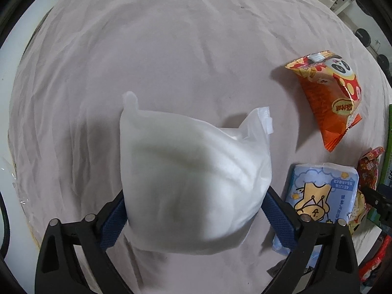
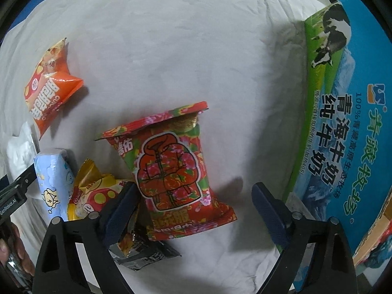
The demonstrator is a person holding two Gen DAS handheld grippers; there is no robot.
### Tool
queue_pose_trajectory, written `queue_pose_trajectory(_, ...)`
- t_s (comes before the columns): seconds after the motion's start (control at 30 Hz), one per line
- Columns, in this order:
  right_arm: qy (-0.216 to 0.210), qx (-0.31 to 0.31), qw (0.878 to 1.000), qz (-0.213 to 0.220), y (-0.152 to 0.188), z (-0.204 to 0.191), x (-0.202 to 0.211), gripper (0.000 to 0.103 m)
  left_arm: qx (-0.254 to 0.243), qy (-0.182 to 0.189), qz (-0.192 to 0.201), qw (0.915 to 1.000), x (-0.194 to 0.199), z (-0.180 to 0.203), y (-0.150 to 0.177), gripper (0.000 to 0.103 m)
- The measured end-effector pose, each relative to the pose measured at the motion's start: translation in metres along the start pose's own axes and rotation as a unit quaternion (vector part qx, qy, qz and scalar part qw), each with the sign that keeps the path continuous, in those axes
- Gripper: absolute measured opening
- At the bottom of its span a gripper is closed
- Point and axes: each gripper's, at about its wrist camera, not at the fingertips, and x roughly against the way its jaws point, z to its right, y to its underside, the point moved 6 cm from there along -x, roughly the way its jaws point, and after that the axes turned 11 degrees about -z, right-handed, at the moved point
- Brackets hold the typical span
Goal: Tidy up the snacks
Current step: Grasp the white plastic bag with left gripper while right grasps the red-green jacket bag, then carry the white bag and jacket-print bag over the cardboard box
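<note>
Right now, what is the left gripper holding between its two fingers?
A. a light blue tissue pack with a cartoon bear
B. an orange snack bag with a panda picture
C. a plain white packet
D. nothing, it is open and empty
C: in the left wrist view the left gripper is shut on the plain white packet, while the orange bag and blue pack lie on the sheet.

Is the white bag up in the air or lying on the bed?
Up in the air. The left gripper pinches the white bag between its fingers, and its shadow falls on the sheet below.
</note>
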Motion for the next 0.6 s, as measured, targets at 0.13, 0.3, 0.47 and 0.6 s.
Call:
queue_pose_trajectory(0.13,-0.002,-0.002,1.0,-0.011,0.002,0.001,-0.006,0.083,-0.002,-0.002,0.016,0.9999,0.001,-0.002,0.005,0.089)
queue_pose_trajectory(0.3,-0.007,-0.001,1.0,-0.021,-0.003,-0.004,-0.02,0.056,0.008,0.005,0.025,0.9996,0.003,-0.006,0.013,0.082)
queue_pose_trajectory(0.47,0.016,0.008,1.0,0.004,0.007,-0.013,-0.016,0.048,0.025,0.012,0.037,0.9989,0.011,-0.006,0.025,0.078)
queue_pose_trajectory(0.6,0.003,0.011,1.0,0.015,0.022,-0.023,-0.004,0.048,0.035,0.02,0.049,0.9979,0.023,-0.015,0.036,0.078)
